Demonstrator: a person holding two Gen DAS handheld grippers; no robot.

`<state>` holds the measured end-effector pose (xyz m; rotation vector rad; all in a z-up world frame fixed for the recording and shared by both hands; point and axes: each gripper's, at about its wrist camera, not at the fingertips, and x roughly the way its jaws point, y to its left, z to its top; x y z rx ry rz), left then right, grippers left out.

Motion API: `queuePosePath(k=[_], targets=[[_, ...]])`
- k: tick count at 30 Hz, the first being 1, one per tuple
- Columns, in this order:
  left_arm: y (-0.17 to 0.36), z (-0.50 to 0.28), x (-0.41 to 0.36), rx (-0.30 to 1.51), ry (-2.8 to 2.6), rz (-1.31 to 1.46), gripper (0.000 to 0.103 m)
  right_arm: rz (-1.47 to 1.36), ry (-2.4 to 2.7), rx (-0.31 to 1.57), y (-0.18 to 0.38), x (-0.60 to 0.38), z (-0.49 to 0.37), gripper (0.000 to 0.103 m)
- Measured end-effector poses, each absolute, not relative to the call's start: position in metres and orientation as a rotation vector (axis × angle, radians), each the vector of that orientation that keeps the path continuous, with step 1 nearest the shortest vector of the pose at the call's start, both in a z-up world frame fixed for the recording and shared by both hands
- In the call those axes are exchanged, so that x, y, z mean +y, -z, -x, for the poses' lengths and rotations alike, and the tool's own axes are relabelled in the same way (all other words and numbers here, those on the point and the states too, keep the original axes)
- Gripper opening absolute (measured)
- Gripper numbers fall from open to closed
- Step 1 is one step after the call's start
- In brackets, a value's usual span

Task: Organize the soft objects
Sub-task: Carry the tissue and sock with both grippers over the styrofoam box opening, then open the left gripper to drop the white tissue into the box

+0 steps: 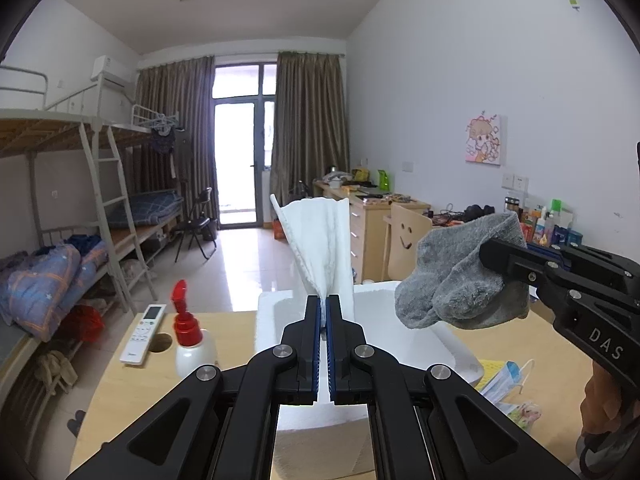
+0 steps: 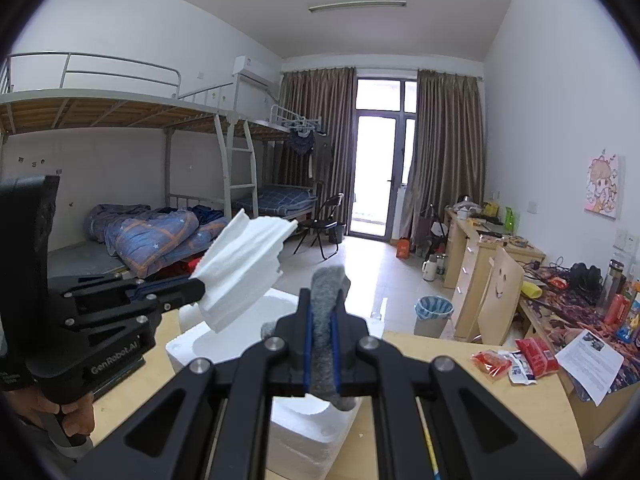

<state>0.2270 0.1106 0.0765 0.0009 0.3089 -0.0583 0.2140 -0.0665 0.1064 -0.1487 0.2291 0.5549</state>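
Carrying both soft items at once: left tool [image 1: 323, 300] is clenched on a white cloth [image 1: 320, 240], which fans upward from the pads; right tool [image 2: 320, 320] is clenched on a grey fluffy sock [image 2: 326, 308], which bulges out on both sides of the jaws. Both pieces hang in the air above a white foam box [image 1: 400, 340] standing on the bench [image 1: 120, 384]. Neither touches the box.

Progress, as judged: pick-up of both items done, placement not yet. The box interior looks empty where visible, so dropping in and releasing both remains. Whether other soft things wait elsewhere cannot be told.

Clearances:
- The two tools sit near each other over the box, the sock just beside the cloth in the left view; lowering both together risks a bump.
- Box rim lies below the left tool; hanging cloth could catch it.
- Left of the box: a red-capped spray bottle [image 1: 188, 340] and a remote control [image 1: 143, 334], close to the bench edge.
- Right side: snack packets [image 2: 516, 360] and papers, apart from the box.
- Open air above is free.
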Motion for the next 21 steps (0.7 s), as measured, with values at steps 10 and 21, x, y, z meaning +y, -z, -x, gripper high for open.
queuePosePath(k=[10, 21], targets=[[-0.072, -0.237, 0.098, 0.322, 0.127, -0.005, 0.002, 0.137, -0.499, 0.220, -0.110, -0.077, -0.209, 0.010], [-0.066, -0.253, 0.095, 0.360, 0.137, -0.003, 0.002, 0.136, -0.476, 0.234, -0.108, -0.076, -0.214, 0.010]])
